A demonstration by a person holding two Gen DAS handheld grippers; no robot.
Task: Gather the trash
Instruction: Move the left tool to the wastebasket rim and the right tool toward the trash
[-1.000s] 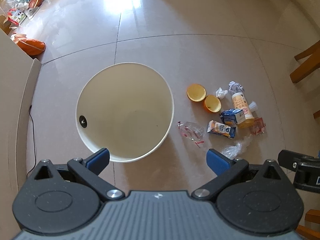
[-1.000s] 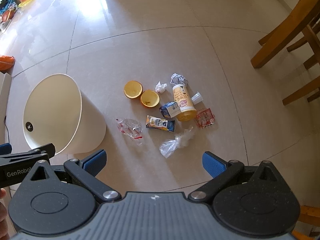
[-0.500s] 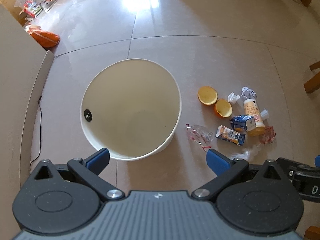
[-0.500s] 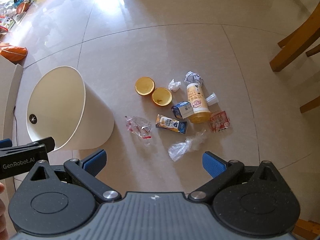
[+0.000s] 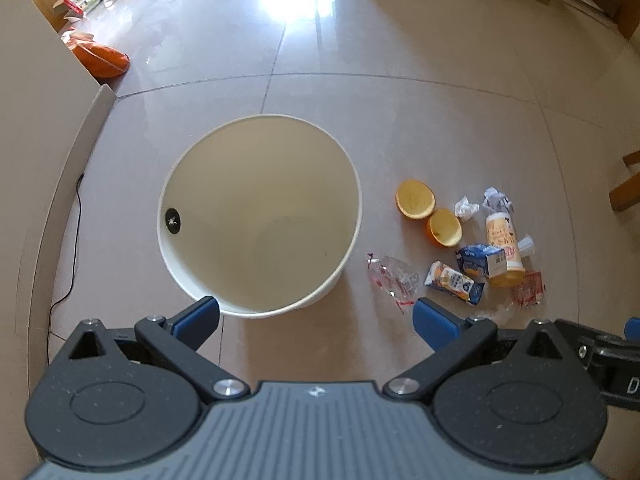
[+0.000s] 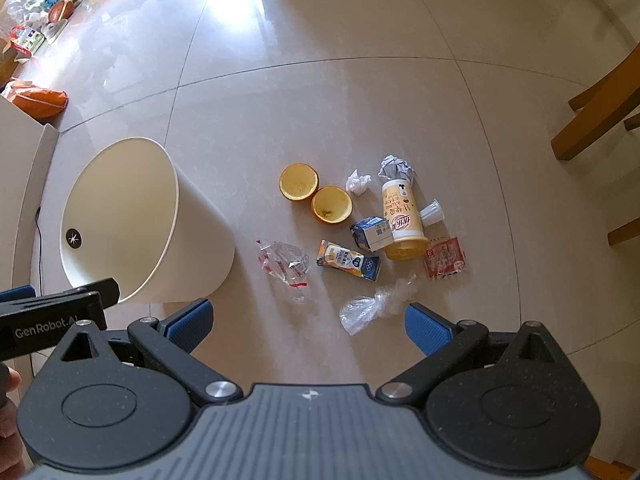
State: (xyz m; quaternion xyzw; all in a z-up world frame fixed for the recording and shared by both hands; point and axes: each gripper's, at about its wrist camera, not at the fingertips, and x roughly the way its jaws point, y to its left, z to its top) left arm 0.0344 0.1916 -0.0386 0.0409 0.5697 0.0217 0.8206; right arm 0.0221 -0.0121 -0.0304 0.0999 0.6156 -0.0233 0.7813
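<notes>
We note a glossy tiled floor [image 6: 360,92] with strong glare. The bin [image 5: 260,216] reads as smooth matt cream plastic. Gripper pads [image 6: 188,320] are ribbed blue rubber on speckled matt black plastic. The clear bag [image 6: 376,304] is crinkled film; the paper ball [image 6: 396,168] is crumpled; the chair legs [image 6: 596,108] are wood.

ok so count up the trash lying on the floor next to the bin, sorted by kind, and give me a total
Orange peel halves: 2
Crumpled paper wads: 2
Drink cartons: 2
Plastic bottle: 1
Small plastic cup: 1
Clear plastic wrappers or bags: 2
Red packet: 1
Total: 11
</notes>
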